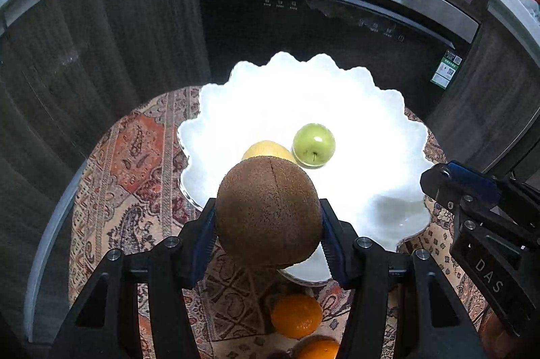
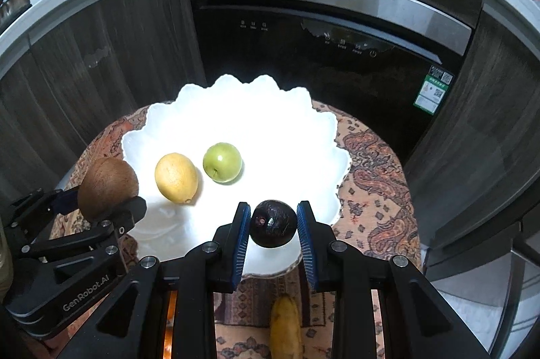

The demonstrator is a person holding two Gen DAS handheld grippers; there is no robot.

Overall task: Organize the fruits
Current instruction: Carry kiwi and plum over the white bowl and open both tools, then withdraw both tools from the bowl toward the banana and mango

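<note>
My left gripper (image 1: 268, 224) is shut on a brown kiwi (image 1: 268, 212) and holds it over the near left rim of a white scalloped plate (image 1: 371, 122). The kiwi (image 2: 108, 187) and left gripper (image 2: 101, 207) also show in the right wrist view. My right gripper (image 2: 273, 230) is shut on a dark round fruit (image 2: 273, 223) above the plate's (image 2: 270, 109) near edge. A yellow lemon (image 2: 176, 177) and a green apple (image 2: 222, 162) lie on the plate. The lemon (image 1: 266, 149) is partly hidden behind the kiwi, beside the apple (image 1: 314, 144).
A patterned cloth (image 1: 135, 156) covers the round table. Two oranges (image 1: 297, 315) (image 1: 319, 349) lie on it near me, and a yellow fruit (image 2: 286, 325) below my right gripper. A dark appliance (image 2: 320, 55) and wooden cabinets stand behind. My right gripper (image 1: 479, 217) shows at the right.
</note>
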